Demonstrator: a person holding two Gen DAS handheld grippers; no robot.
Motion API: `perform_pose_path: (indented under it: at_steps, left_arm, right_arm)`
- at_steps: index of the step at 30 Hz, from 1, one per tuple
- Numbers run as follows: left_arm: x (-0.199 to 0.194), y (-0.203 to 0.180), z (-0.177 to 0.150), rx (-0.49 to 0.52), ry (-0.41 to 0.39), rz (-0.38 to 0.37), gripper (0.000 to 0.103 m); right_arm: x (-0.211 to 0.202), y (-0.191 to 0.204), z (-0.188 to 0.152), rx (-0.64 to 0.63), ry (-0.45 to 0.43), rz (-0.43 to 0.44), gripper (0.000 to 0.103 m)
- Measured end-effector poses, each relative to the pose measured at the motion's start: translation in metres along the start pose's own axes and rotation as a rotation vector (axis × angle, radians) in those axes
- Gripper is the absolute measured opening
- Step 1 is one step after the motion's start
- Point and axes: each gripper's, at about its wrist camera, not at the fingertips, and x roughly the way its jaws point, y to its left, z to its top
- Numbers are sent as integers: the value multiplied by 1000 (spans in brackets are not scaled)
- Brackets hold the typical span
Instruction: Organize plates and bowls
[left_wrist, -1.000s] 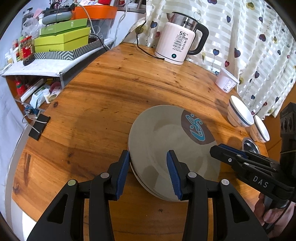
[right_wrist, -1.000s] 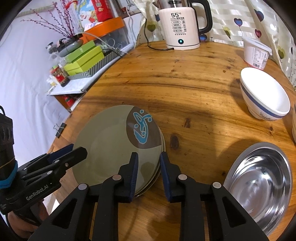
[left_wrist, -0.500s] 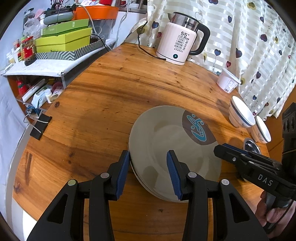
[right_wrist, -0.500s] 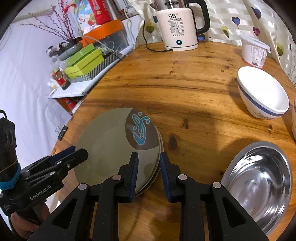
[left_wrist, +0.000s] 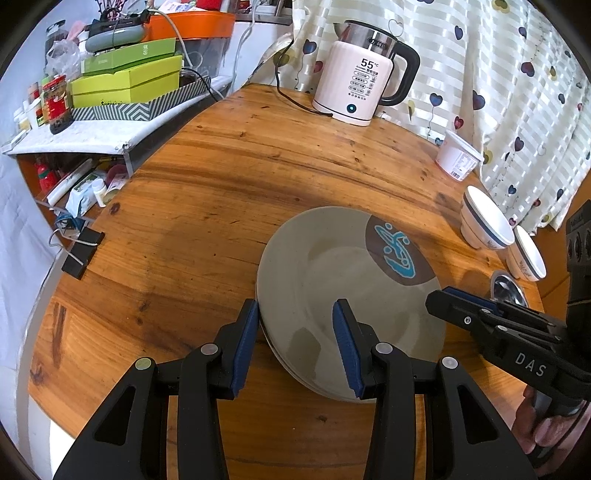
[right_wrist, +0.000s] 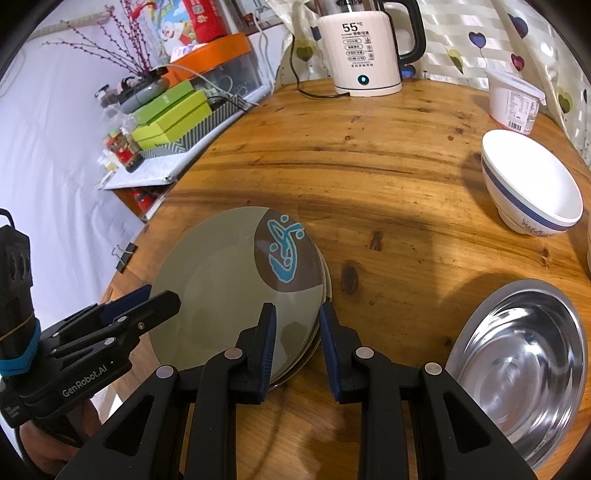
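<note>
A stack of grey-green plates (left_wrist: 332, 280) (right_wrist: 221, 280), the top one with a brown patch and a blue fish motif, lies flat on the round wooden table (left_wrist: 221, 192). My left gripper (left_wrist: 295, 310) hovers open over the stack's near left rim; its fingertips (right_wrist: 162, 299) also show in the right wrist view. My right gripper (right_wrist: 298, 310) (left_wrist: 439, 295) stands narrowly open over the stack's right rim, its pads clear of the plates. A white bowl with a blue band (right_wrist: 532, 184) (left_wrist: 484, 221), a second white bowl (left_wrist: 526, 254) and a steel bowl (right_wrist: 517, 354) (left_wrist: 508, 290) sit to the right.
An electric kettle (left_wrist: 362, 88) with its cord and a white tub (left_wrist: 456, 155) stand at the table's far side, by a heart-print curtain. A binder clip (left_wrist: 79, 254) grips the left table edge. A cluttered shelf with green boxes (left_wrist: 125, 81) lies beyond it.
</note>
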Motion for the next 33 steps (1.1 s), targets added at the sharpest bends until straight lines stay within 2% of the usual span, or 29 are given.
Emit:
perform_pose_path:
  at_steps: [12,16,27,33]
  left_arm:
    - [-16,-2,3,7,-41,31,43]
    - [-27,-7,3,19,-63,32,43]
    - [-59,-34,-3,69,-132,-6,43]
    - [-65,-58,-5,110,-147,-29,43]
  right_arm:
    - [-18,5,0,-17,-27,7,25]
    - [-32,7,-3,-26,-45,7,34]
    - [-83,5,-23,-35,-103,0,47]
    - [-104,-1,-34,-38,-118,-22,49]
